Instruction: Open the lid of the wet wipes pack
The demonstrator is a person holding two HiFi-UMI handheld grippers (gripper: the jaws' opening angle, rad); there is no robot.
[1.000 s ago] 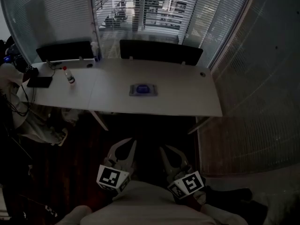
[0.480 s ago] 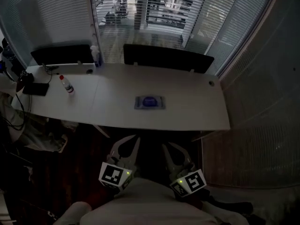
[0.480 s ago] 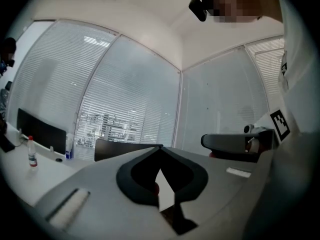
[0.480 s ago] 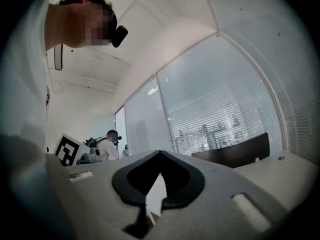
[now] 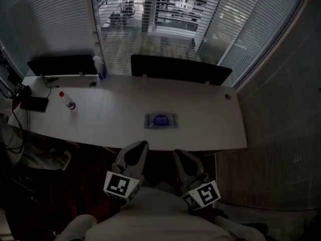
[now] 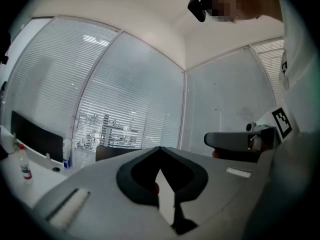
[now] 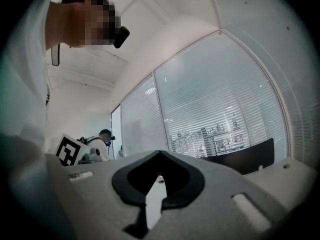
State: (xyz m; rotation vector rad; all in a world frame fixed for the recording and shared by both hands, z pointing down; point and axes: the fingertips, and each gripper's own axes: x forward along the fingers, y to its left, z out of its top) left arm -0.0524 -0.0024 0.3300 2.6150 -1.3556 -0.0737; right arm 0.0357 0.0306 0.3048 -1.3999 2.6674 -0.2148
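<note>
The wet wipes pack [image 5: 160, 120], grey with a blue oval lid, lies flat near the front middle of the white table [image 5: 210, 129]; its lid looks closed. Both grippers are held low, close to the person's body and short of the table's front edge, well apart from the pack. My left gripper [image 5: 141, 144] points up at the table with its jaws together and nothing between them. My right gripper [image 5: 177, 153] stands beside it, likewise shut and empty. In the left gripper view the left gripper [image 6: 160, 148] faces the blinds; in the right gripper view the right gripper [image 7: 160, 152] does too.
A small bottle [image 5: 66, 101] with a red cap lies on the table's left part. A black device [image 5: 31, 104] with cables sits at the far left. Two dark panels [image 5: 180, 68] stand along the back edge, with a spray bottle [image 5: 99, 64] between them. Another person [image 7: 104, 140] stands far off.
The table and pack have come nearer and sit lower in the head view. Both grippers have edged forward toward the table's front edge, still shut.
</note>
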